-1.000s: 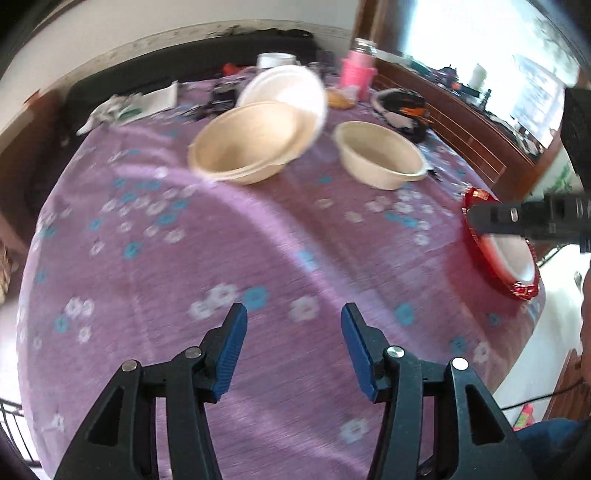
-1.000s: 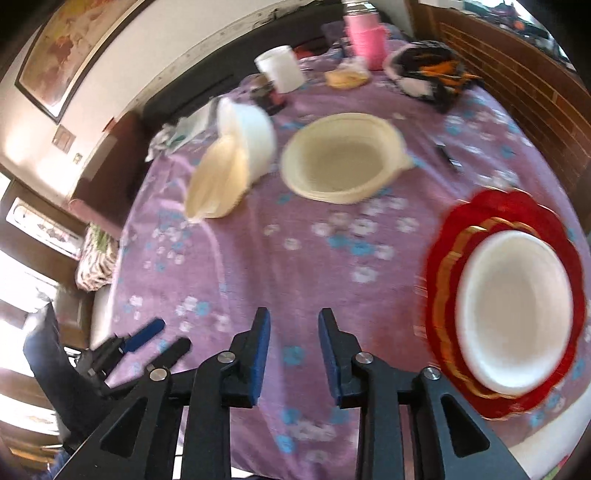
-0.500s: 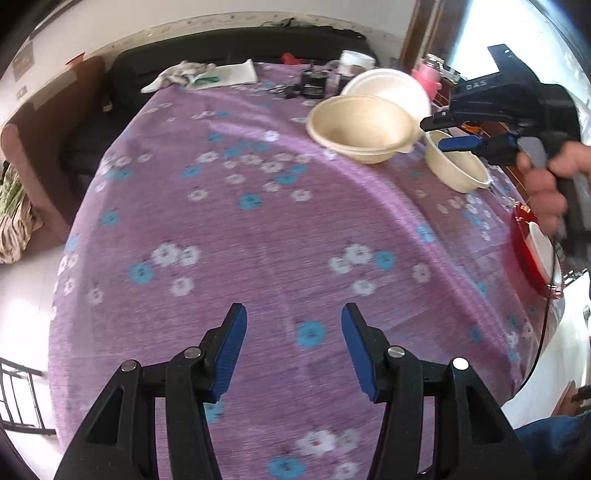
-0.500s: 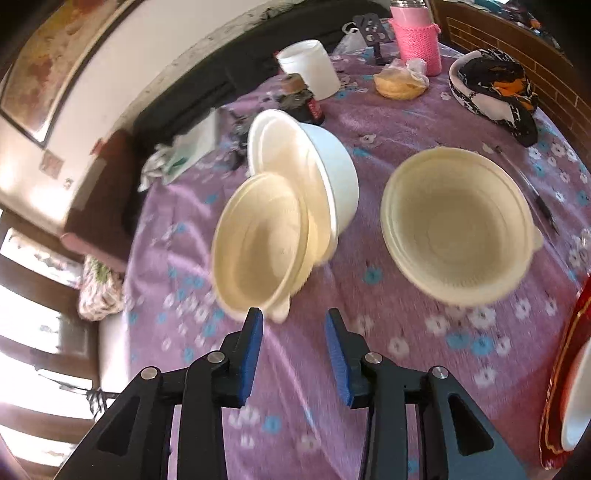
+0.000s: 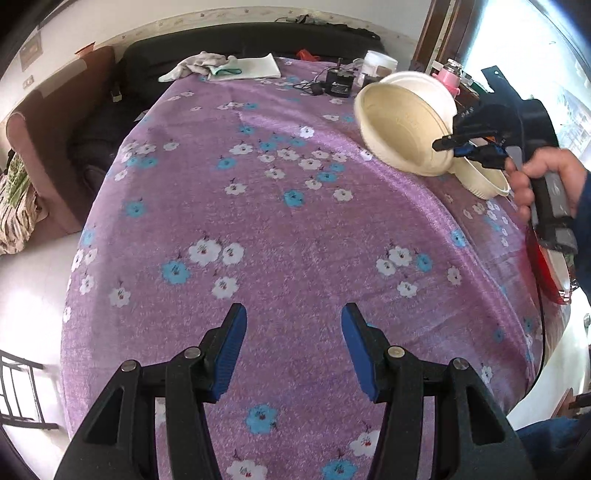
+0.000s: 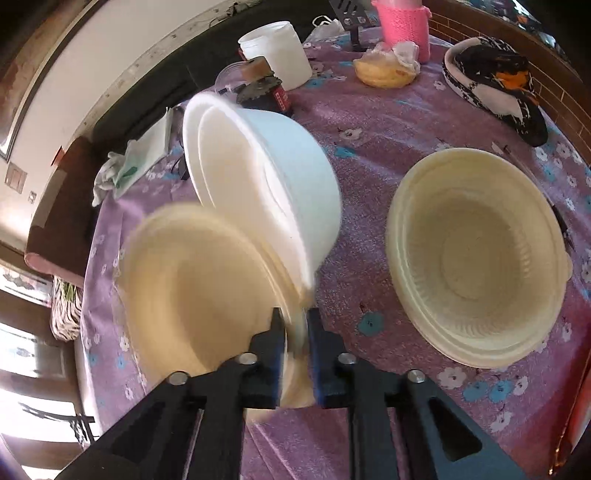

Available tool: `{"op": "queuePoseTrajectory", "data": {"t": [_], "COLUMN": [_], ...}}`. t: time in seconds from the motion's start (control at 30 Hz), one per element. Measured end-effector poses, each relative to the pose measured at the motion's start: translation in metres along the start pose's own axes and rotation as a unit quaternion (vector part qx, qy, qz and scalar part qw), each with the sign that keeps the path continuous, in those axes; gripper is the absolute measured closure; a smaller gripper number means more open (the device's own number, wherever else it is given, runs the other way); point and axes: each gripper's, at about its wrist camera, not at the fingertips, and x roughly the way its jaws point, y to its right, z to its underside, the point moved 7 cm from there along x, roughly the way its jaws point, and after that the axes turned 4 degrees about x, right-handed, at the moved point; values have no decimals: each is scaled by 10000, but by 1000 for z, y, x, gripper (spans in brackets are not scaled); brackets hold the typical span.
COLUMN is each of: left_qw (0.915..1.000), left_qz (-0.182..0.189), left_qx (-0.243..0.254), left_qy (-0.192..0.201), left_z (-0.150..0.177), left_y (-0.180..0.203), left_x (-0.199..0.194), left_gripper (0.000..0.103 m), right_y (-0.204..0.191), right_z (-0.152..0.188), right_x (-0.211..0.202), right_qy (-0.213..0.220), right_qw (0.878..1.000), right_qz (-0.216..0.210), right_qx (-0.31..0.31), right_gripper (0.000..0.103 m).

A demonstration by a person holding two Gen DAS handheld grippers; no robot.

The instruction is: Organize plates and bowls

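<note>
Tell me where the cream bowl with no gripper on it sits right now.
In the right wrist view the free cream bowl sits upright on the purple tablecloth, right of the tilted white bowl and nearer than the black-and-white hat.

A purple cloth with white and blue flowers covers the table. Beyond it a long black sofa lines the pale wall, with a brown armchair on the white floor. Daylight enters at the right.

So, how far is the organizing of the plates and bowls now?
Done: a white plate lies on the red plate. In hand: the right gripper is closing on the rim of the tilted beige plastic bowl, which leans on a white bowl. Left: nesting these with the second beige bowl. The left gripper is open, holding nothing.
</note>
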Motion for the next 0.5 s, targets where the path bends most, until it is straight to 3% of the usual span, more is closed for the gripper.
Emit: {"op": "queuePoseTrajectory", "data": {"t": [0.23,0.43,0.5], "left_qw": [9999,9996,9995], "left_qz": [110,92,104], "left_qx": [-10,-127,-178], "left_qy": [99,222,227], "left_z": [-14,-22,-23], "left_y": [9,11,13], "left_x": [2,-3,-4], "left_gripper": [50,50,50], "right_y": [-1,2,7], "right_z": [39,94,110], "right_x": [-35,-66,-68], "right_qy": [-373,-1154,-1401], "right_qw": [9970,9823,9772], "right_qz": [-442,-999,-969], "right_qx": [-521,-1084,-1271], "right_gripper": [94,94,92]}}
